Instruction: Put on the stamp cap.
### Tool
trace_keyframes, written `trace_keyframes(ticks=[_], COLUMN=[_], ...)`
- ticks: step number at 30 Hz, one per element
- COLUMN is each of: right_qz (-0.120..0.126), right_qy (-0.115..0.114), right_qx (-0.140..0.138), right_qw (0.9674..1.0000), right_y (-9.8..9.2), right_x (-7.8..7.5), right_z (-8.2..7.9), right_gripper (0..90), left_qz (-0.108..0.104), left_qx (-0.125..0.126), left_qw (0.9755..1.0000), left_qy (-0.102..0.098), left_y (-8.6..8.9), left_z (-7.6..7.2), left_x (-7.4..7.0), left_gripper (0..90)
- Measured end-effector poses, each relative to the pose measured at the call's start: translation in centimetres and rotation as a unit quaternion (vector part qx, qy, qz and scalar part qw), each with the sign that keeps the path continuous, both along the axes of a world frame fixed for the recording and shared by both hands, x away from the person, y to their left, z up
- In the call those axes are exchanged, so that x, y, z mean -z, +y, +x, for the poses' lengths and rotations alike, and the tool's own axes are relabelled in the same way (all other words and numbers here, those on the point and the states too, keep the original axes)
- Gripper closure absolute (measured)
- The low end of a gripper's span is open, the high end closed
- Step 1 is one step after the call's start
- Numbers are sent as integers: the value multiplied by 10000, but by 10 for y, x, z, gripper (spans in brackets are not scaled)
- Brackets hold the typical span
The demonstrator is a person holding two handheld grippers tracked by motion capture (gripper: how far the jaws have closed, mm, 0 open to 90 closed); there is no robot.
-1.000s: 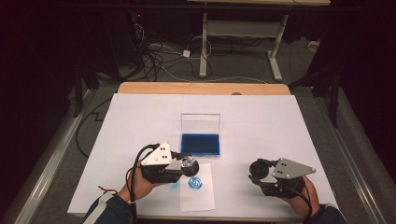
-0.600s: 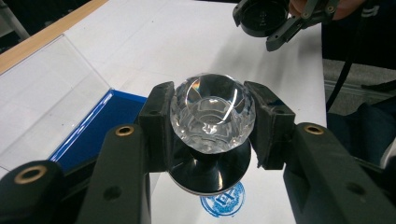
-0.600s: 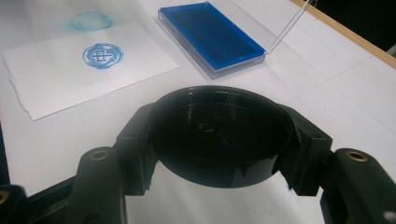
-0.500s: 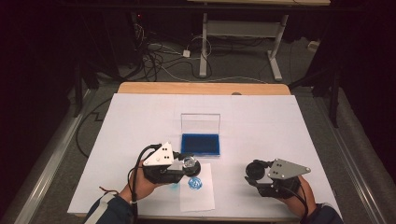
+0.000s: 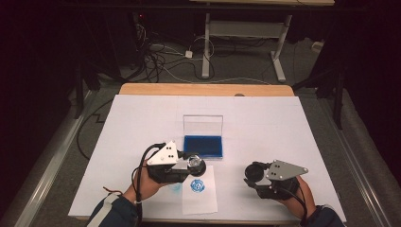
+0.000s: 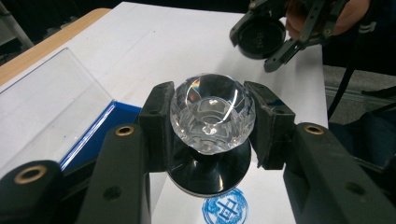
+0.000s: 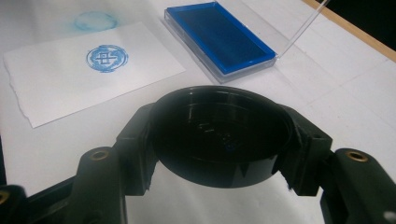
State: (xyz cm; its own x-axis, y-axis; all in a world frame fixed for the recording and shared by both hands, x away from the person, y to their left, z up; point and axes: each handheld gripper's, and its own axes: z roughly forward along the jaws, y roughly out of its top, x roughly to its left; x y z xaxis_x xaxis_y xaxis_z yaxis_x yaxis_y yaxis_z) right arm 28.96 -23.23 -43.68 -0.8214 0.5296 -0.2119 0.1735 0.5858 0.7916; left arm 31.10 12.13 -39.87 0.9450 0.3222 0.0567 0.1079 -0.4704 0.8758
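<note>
The left gripper (image 6: 212, 121) squeezes the shiny glass-like knob of the stamp (image 6: 212, 114) just above the paper (image 5: 199, 195), and it looks hard and slippery, so hold its sides, while the right gripper (image 7: 219, 140) hugs the light black cap (image 7: 219, 135).

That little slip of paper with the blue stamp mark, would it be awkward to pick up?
Probably. The paper lies flat on the table, so tongs would find little edge to catch. It looks thin, so likely floppy and very light. A push would probably slide or crumple it.
</note>
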Motion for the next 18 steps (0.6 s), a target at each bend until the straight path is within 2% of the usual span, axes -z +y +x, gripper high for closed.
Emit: trace_keyframes(ticks=[9,11,18], right_qz=[-41,-18,-69], right_qy=[81,107,97], right_qx=[-32,-6,-57], right_qw=[10000,9999,9999], right_y=[4,3,2], right_x=[3,4,5], right_z=[4,4,-3], right_gripper=[385,385,385], left_qz=[-38,-53,-28], left_qx=[15,1,10], left_qw=[10000,10000,10000], left_qy=[7,48,-4], left_y=[-2,-2,-6], left_z=[6,8,8], left_x=[3,4,2], left_gripper=[541,541,541])
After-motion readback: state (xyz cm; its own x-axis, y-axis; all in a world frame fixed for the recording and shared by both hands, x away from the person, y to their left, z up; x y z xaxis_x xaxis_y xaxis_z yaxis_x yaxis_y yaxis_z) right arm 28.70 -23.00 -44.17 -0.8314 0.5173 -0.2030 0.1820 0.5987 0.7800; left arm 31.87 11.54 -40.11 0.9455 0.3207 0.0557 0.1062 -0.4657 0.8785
